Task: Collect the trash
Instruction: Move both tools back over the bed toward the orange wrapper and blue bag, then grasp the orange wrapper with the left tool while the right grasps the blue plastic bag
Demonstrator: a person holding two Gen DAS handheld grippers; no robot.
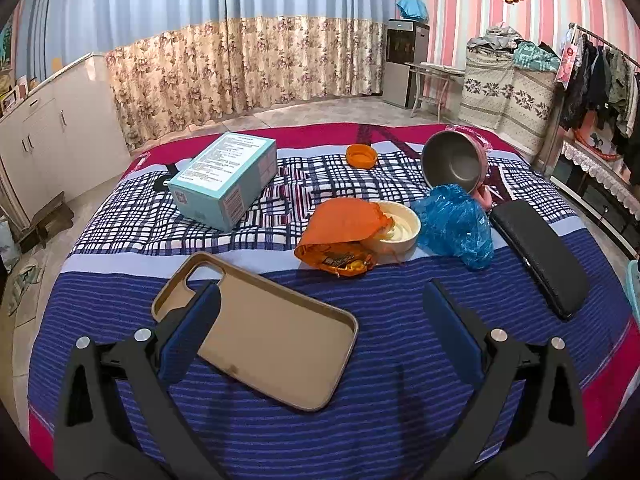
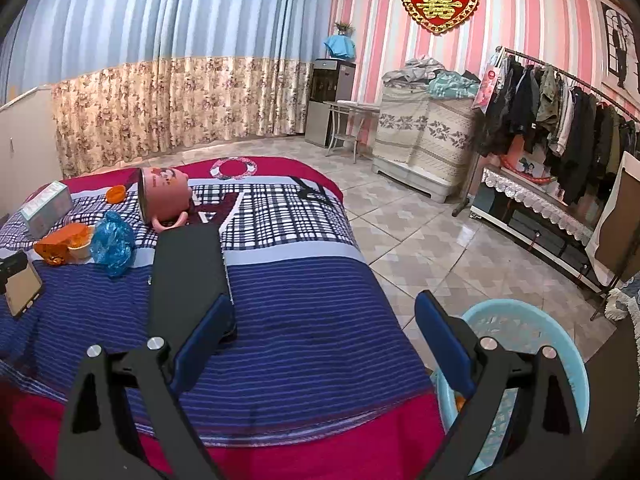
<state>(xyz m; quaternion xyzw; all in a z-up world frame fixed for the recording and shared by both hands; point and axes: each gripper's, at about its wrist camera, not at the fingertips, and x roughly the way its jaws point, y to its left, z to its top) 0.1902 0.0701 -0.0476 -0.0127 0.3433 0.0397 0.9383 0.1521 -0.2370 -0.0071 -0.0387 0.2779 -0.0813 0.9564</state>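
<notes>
**Left wrist view: both grippers are hanging wide and empty over the trash on the bed**

Left wrist view is showing the likely trash sitting together mid-bed on the striped bedspread (image 1: 360, 420): an orange snack wrapper (image 1: 340, 236) is leaning against a small cream bowl (image 1: 396, 226), and a crumpled blue plastic bag (image 1: 456, 226) is lying just beside the bowl, in front of a tipped pink metal bowl (image 1: 456, 160). I am judging the wrapper and the bag to be very light, soft and crinkly, so they will be collapsing under a pinch and maybe sliding; a bunched fold near the top of each looks the safest place to take hold. The wrapper's open mouth is facing the camera, so tipping it could be spilling whatever is inside.

The left gripper (image 1: 320, 312) is standing wide open and holding nothing. Its left finger is overlapping a tan phone case (image 1: 264, 340); whether it is touching the case, I cannot tell.

In the right wrist view, the right gripper (image 2: 324, 320) is also spread wide and empty, hovering at the bed's edge, with a black wallet (image 2: 188, 268) by its left finger and a light blue plastic basket (image 2: 532, 332) on the floor under its right finger. That basket is looking like the place for the trash.
</notes>
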